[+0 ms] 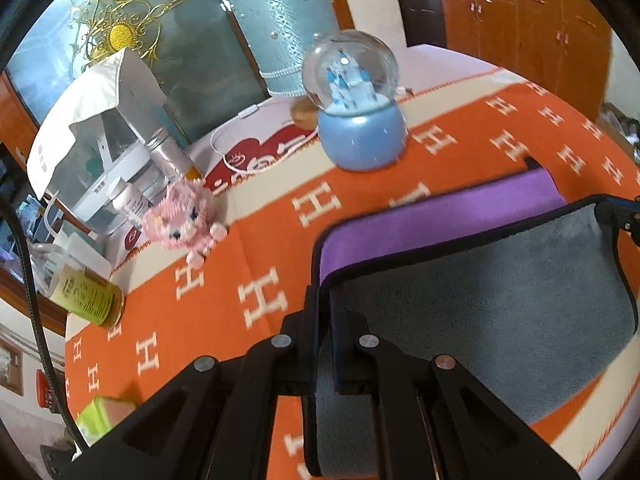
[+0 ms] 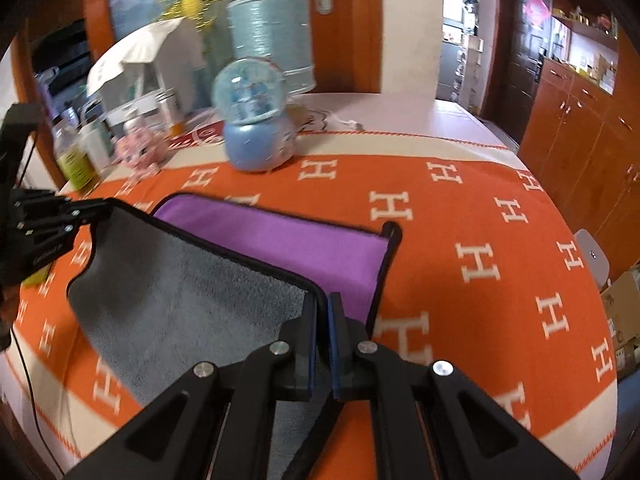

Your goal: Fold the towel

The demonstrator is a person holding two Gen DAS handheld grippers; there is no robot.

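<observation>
Together left gripper (image 1: 325, 304), right gripper (image 2: 323, 300) pinch lifted towel (image 2: 192, 292) corners.

You have open orange cloth (image 2: 460, 216) to the right of the towel (image 2: 192, 312) and beyond its far purple edge; nothing stands there as far as the table's right rim. Ahead, the snow globe (image 1: 358, 116) sits near the towel's far side, with the tall blue bin (image 1: 286, 28) behind it. To your left front, the pink toy (image 1: 188, 216), the yellow-labelled jar (image 1: 90, 300), small bottles (image 1: 128, 200) and the white box (image 1: 100, 116) crowd the table edge. A green packet (image 1: 100, 416) lies near the left gripper (image 1: 324, 344). Between the toy and the towel runs a bare strip of cloth.
</observation>
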